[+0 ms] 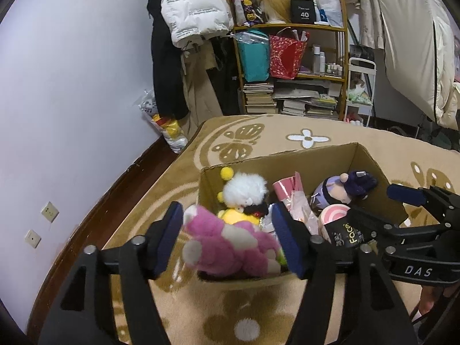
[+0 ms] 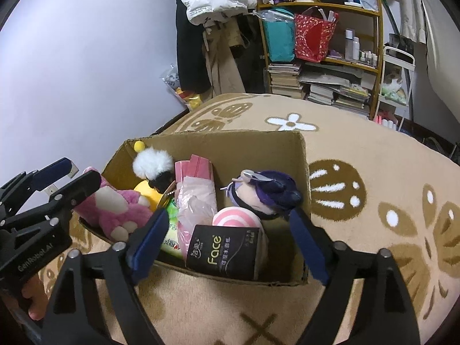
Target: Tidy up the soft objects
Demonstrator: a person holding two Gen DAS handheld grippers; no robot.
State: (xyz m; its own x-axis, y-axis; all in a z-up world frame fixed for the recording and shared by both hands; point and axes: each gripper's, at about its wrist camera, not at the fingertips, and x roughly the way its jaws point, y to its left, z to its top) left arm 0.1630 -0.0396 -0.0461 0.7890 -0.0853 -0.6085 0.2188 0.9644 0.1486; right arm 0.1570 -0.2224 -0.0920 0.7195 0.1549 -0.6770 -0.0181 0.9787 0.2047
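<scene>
A: We start with the rug, then the box standing on it, right under both tools. Our left tool stands wide over the box's near left corner, with the pink plush lying loose between its pads, none pressing it. Our right tool is spread wide and empty above the black tissue pack.

B: So both are let go and in the box. How do we finish well?

A: We'd say lift straight up, jaws kept wide, so no pad drags the plush back over the rim.

B: Count?

A: One box. In it, one pink plush, one yellow doll with white hair, one purple-haired doll, one pink striped cushion, one black tissue pack, one green pack, one pink bag. Anything underneath, we cannot tell.
</scene>
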